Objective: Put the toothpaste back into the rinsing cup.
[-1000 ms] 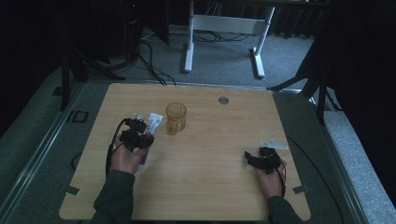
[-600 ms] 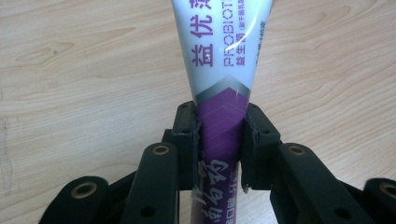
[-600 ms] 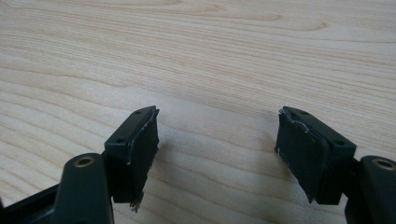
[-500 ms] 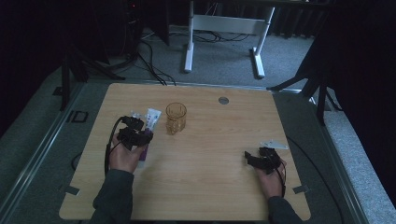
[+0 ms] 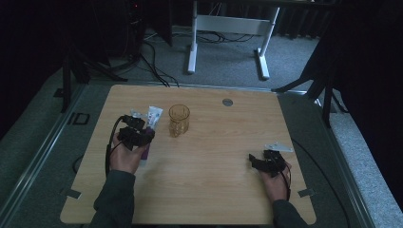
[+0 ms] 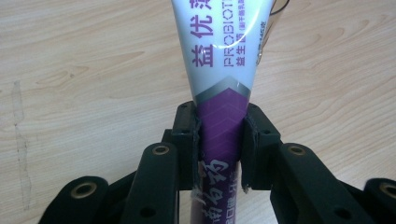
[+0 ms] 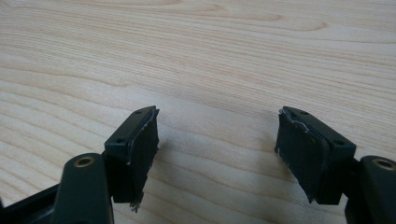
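A white and purple toothpaste tube with printed lettering runs away from me over the wooden table. My left gripper is shut on the tube's purple part, one black pad on each side. In the high view that gripper is at the table's left, and the tube's white end points toward the far edge. An amber glass cup stands upright just right of the tube. My right gripper is open over bare wood, and it rests at the table's right front.
A small round grey cap sits in the tabletop near the far edge. Beyond the table are a white desk frame and cables on the grey floor. Black stands flank both sides.
The left hand with the tube has shifted only slightly, a little left and back. The right gripper has stayed in place.
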Demonstrator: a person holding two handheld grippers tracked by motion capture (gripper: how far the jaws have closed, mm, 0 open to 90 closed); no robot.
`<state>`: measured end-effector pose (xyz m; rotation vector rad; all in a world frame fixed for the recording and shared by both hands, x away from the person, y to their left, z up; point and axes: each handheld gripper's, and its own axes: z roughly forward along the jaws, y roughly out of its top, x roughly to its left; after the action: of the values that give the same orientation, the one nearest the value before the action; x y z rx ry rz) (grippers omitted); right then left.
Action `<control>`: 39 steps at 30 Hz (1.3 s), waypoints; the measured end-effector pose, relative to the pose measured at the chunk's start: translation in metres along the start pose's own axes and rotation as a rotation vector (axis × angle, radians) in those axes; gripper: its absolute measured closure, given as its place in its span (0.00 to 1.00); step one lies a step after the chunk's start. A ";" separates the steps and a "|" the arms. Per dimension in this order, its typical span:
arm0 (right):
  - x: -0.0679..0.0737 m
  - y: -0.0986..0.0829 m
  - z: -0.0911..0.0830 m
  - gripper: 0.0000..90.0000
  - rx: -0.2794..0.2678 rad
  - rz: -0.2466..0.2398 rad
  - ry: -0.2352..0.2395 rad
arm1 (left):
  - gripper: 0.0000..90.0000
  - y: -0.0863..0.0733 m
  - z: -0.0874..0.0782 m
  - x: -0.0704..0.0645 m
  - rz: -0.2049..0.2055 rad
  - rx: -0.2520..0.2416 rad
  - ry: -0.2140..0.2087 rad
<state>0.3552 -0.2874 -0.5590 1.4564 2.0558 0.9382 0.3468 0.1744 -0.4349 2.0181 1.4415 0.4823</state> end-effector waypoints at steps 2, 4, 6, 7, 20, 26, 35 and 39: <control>0.000 0.000 0.000 0.33 0.002 0.002 -0.001 | 0.78 0.000 0.000 0.000 0.004 -0.006 0.003; 0.001 0.000 0.000 0.33 0.002 0.000 -0.003 | 0.78 -0.001 0.001 -0.001 0.000 -0.018 0.002; 0.001 0.000 0.000 0.33 0.002 -0.001 -0.003 | 0.78 0.000 0.001 -0.001 0.000 -0.021 0.002; 0.001 0.000 0.000 0.33 0.002 -0.002 -0.004 | 0.78 0.000 0.001 -0.001 -0.001 -0.026 0.003; 0.001 0.000 0.000 0.33 0.003 -0.006 -0.008 | 0.78 0.002 -0.002 0.000 0.004 -0.081 0.010; 0.001 0.000 0.000 0.33 0.003 -0.007 -0.008 | 0.78 0.002 0.000 0.001 0.007 -0.093 0.014; 0.001 0.000 0.000 0.33 0.003 -0.007 -0.008 | 0.78 0.002 0.000 0.001 0.010 -0.124 0.022; 0.001 0.000 0.000 0.33 0.003 -0.007 -0.009 | 0.78 0.003 -0.001 0.001 0.011 -0.134 0.024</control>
<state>0.3550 -0.2861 -0.5590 1.4515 2.0558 0.9245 0.3485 0.1749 -0.4325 1.9215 1.3748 0.5935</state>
